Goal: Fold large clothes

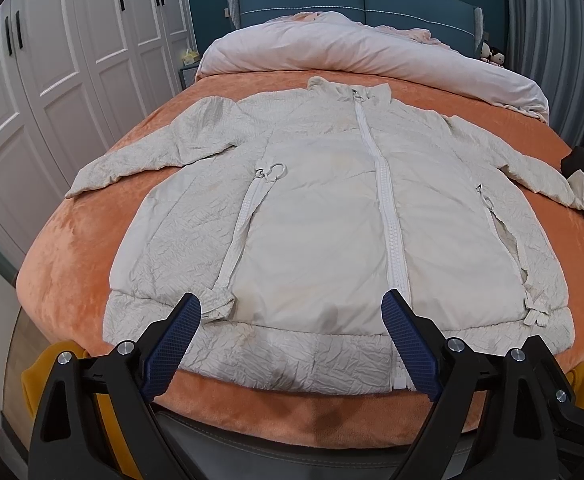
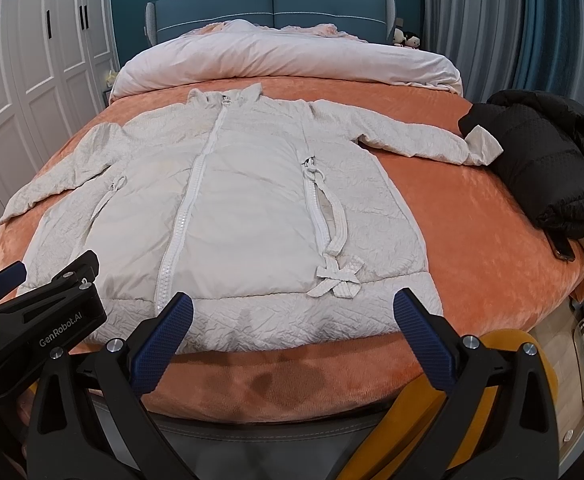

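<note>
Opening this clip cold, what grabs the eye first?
A white jacket lies zipped and spread flat, sleeves out, across the orange bedspread. A black garment is heaped at the bed's right edge, by the right cuff. Both claws, left and right, hang open at the hem, holding nothing.

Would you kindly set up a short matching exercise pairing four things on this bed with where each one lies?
Things:
1. white jacket
2. black jacket
3. pink duvet
4. plush toys

Places:
A. bunched in a heap at the bed's right edge
B. rolled back across the head of the bed
C. spread flat, zipped, sleeves out, in the middle
D. by the headboard's right corner

Pairs: 1-C, 2-A, 3-B, 4-D
</note>
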Motion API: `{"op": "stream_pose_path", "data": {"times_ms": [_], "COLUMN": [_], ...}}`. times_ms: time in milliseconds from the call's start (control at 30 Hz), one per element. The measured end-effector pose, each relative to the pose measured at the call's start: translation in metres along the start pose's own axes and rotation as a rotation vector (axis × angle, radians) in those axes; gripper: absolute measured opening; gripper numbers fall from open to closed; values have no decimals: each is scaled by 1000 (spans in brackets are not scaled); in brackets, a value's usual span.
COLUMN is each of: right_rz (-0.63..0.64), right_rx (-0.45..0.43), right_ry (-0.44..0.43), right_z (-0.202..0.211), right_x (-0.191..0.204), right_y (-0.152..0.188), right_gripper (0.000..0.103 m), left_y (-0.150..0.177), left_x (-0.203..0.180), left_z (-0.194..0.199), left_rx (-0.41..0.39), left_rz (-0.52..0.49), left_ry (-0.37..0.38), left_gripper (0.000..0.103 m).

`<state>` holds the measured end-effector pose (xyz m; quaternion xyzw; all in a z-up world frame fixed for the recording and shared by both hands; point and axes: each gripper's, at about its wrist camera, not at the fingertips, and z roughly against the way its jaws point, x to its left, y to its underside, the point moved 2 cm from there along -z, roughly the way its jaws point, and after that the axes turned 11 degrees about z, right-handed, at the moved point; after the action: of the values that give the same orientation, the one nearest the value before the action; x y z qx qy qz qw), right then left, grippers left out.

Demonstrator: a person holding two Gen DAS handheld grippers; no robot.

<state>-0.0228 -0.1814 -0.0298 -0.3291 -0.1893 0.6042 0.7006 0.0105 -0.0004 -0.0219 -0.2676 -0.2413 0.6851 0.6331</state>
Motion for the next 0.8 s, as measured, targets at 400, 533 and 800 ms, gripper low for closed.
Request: {"op": "stream_pose_path", "data": {"times_ms": [400,533,800], "right_rz": [-1,12,-79], "right_rx": [18,25,38], "right_ry": [-4,-13,-27], "right_z": [-7,-14,-59], "right_x": [1,2,-62], "right_y": [4,2,-20], "right_gripper": [98,98,98], "left_y": [12,8,-27], "left_x": [2,0,16], "left_z": [-8,-14,-43], "left_rx": [15,32,45], "left_rz": [-5,-8,56], "left_ry": [-5,-6,0], "left_gripper": [89,89,91]}}
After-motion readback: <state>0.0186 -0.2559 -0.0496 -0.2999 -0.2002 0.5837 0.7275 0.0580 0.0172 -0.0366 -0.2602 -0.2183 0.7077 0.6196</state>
